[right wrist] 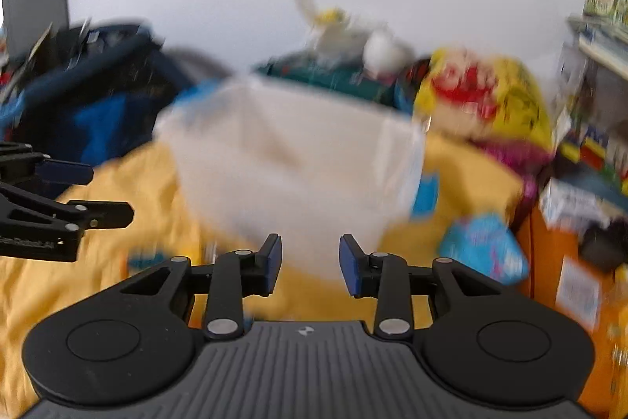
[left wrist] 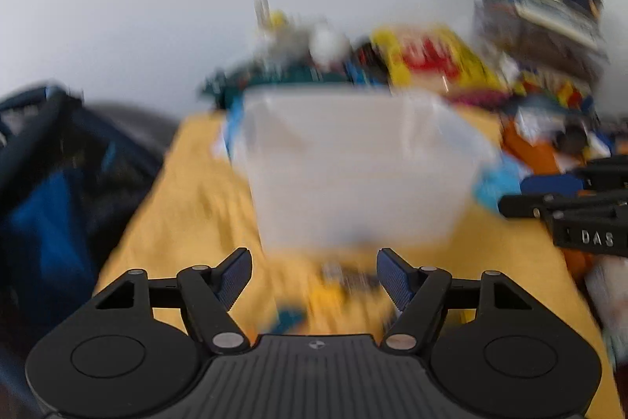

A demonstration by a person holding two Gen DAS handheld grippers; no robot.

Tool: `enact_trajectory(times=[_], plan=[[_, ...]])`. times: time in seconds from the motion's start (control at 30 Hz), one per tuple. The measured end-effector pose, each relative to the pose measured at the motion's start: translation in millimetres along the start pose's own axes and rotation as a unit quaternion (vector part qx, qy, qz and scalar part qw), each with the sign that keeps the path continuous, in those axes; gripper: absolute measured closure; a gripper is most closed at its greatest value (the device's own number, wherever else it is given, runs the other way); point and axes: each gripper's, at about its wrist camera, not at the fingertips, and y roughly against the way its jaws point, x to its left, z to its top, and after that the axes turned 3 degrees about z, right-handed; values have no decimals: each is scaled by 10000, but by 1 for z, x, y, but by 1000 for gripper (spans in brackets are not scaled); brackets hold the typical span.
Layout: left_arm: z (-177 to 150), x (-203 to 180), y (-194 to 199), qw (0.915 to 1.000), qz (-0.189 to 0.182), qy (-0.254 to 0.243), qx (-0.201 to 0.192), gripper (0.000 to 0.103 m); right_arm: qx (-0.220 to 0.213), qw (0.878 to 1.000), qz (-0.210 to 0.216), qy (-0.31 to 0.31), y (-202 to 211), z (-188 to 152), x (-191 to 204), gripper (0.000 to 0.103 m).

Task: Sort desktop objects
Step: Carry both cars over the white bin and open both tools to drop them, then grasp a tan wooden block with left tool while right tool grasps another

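Both views are blurred by motion. A translucent white plastic box (left wrist: 353,163) stands on a yellow cloth (left wrist: 188,203) straight ahead; it also shows in the right wrist view (right wrist: 298,163). My left gripper (left wrist: 314,273) is open and empty just short of the box's near side, above small blurred yellow and blue items (left wrist: 337,285). My right gripper (right wrist: 310,262) is open and empty near the box's front corner. A light blue packet (right wrist: 486,246) lies to the right of it.
A dark blue bag (left wrist: 51,183) sits left of the cloth. A yellow and red snack bag (right wrist: 482,93), a teal box (right wrist: 325,73) and white plush (right wrist: 380,50) crowd the back. An orange box (right wrist: 561,273) and stacked items (left wrist: 541,14) stand right.
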Motion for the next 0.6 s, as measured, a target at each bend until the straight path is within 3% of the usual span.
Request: enact_trajectory(times=[0.1,0.23,0.4,0.5,0.53,0.6], plan=[[-41,-16,6,9991,-232,-83,332,29,274,9996,32,113,4,-39,8,67],[-77,-38,8,9971,-301,-513,465,29,572,9975,350,206,2,-79,25,67],[-98,-53,-11,9928,-212,-1047,544,33,717,9958,554,-126,1,-93,37,67],[-104,-54,-25,9916,-398,-1096,560,48,679,9967,451,-39,5,-95,40,67],[-104,-52,-34,9913,-423,-976,773,61,667,9968,440,-9,6,-97,40,67],[-106,-46,-39,9925,-523,-628,907,68,652,9971,397,42,8,-98,42,66]])
